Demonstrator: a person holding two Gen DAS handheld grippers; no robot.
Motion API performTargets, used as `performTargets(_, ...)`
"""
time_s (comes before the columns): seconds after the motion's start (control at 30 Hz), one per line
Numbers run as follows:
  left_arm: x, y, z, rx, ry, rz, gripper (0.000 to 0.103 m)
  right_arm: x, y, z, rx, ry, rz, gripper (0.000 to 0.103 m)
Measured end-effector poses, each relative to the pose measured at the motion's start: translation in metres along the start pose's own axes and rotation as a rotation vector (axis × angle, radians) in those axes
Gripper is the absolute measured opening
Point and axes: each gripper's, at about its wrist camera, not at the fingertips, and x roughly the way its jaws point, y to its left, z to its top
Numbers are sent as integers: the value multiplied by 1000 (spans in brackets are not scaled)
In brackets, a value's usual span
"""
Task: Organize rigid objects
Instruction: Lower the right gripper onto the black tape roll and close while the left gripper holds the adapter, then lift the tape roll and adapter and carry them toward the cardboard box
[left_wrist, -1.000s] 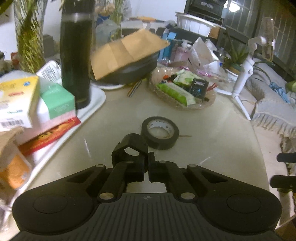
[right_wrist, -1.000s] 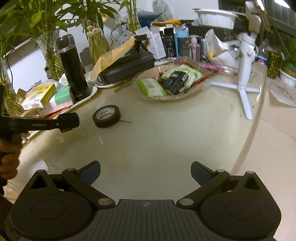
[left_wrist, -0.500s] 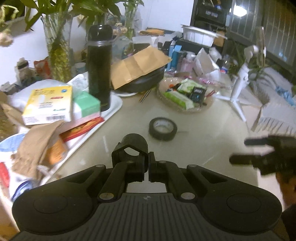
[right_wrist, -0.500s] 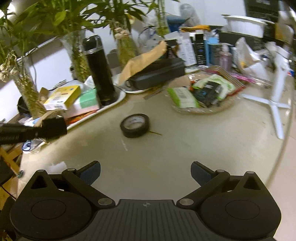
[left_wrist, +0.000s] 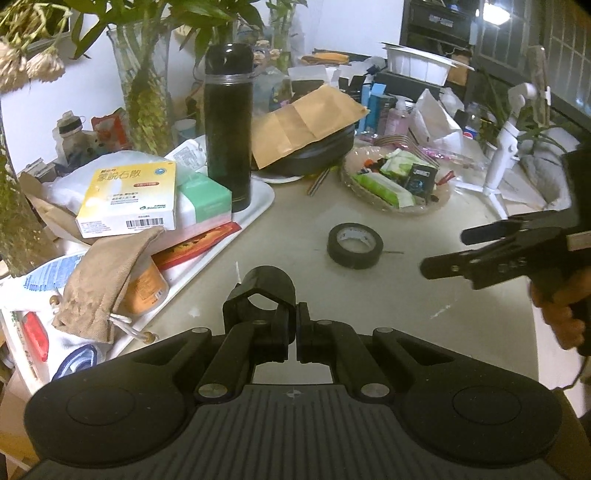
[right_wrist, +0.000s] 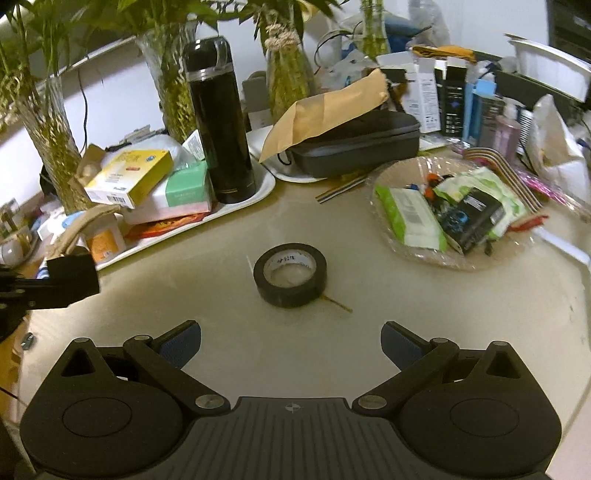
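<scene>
Left wrist view, left hand-held gripper (left_wrist: 291, 332) pinching black clamp (left_wrist: 264, 295), right hand-held gripper (right_wrist: 291, 345) spread, yellow "Sinocare" box (left_wrist: 129, 199)

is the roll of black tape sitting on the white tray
No, the black tape roll lies flat on the bare table, apart from the white tray that holds the black flask.

I see a beige table (right_wrist: 424, 314) carrying, directly on it: black tape roll (right_wrist: 290, 274) at centre, white tray (right_wrist: 236, 206) to the left, clear dish (right_wrist: 406, 254) right, white tripod (left_wrist: 496, 173) beyond.
</scene>
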Motion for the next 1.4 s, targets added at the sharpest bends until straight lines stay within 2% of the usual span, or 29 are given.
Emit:
performTargets(0.53,-5,13,5,-35,-25,-22,4,86,17,29,-91,43,-30,102)
performTargets(0.63,-4,14,7,-42,-23,-32,4,100,20,33,-111,57,-48,96)
performTargets(0.77,-4,13,6,-40,-23,-41,4,114,18,34,-97,79,-58,93)
performTargets(0.83,-4,13,6,-41,-21,-45,4,120,18,33,-97,93,-58,84)
performTargets(0.87,-3,13,6,-40,-22,-45,4,120,19,31,-104,80,-65,77)
performTargets(0.9,-3,13,6,-40,-22,-44,4,119,20,31,-106,72,-71,75)
performTargets(1.1,-1,15,6,-56,-15,-57,4,102,20,33,-125,60,-66,74)
performTargets(1.4,4,3,6,-17,-43,-67,4,37,8,30,-71,22,-27,74)
